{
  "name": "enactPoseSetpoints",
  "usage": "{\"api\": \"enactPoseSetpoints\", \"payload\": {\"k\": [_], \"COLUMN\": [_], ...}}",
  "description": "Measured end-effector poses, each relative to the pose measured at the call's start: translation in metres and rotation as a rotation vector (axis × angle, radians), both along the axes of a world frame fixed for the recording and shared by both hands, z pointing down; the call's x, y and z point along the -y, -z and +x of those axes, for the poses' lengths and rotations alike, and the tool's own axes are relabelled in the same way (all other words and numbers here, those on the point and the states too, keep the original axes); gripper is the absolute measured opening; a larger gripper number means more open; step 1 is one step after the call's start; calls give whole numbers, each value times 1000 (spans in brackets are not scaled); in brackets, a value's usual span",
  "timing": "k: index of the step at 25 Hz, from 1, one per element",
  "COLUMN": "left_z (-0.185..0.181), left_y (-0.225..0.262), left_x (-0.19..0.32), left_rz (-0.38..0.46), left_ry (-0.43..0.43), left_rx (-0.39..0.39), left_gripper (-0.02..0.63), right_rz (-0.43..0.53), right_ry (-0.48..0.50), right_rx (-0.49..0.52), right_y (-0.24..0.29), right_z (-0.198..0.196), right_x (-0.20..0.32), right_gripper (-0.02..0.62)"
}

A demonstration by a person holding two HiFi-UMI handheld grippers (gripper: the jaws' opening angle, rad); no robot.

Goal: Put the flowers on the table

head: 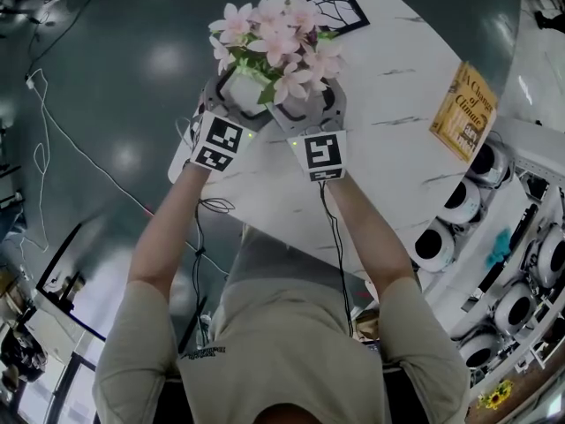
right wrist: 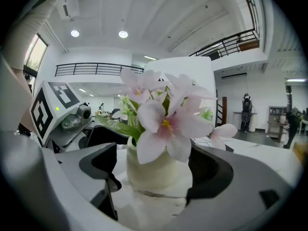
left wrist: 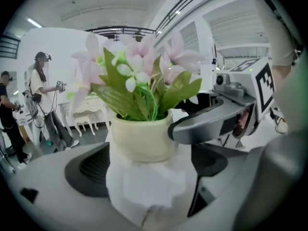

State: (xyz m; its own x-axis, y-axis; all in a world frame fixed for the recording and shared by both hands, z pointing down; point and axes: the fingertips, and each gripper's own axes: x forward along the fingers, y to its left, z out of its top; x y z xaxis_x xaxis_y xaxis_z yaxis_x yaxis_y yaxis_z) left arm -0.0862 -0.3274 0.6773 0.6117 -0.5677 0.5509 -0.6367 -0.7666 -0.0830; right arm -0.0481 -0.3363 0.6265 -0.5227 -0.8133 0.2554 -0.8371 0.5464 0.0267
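At the counter's (head: 388,157) left edge, the flowerpot of pink artificial flowers (head: 278,42) sits upright between both tools. The left gripper (head: 231,91) and right gripper (head: 311,95) each have their jaws clamped on the pot's cream body (right wrist: 156,170). I cannot tell whether its base already touches the marble. It should probably go down level and further inside the edge, and both pairs of jaws should let go together. The black-framed branch picture (head: 331,3) lies just beyond. The yellow book (head: 465,111) lies well apart.

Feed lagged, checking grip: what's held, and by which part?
The flower pot, gripped round its body by left gripper and right gripper together.
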Motion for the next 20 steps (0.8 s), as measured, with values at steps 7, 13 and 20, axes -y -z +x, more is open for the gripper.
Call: {"api": "enactPoseSetpoints", "payload": {"k": [7,13,20], "left_z": [-3,-3,18], "left_y": [36,68,132], "left_x": [-13,-35,-49], "left_rz": [57,56,84], "left_ry": [36,93,67], "left_rx": [-23,-67,-137], "left_gripper": [511,511,511], "right_rz": [21,68,97], "right_ry": [-48,-98,-134], "right_rx": [8,29,33], "right_y": [32,78,131], "right_z": [15,38,64], "right_x": [-14,-29,-48], "right_gripper": [468,468,466]}}
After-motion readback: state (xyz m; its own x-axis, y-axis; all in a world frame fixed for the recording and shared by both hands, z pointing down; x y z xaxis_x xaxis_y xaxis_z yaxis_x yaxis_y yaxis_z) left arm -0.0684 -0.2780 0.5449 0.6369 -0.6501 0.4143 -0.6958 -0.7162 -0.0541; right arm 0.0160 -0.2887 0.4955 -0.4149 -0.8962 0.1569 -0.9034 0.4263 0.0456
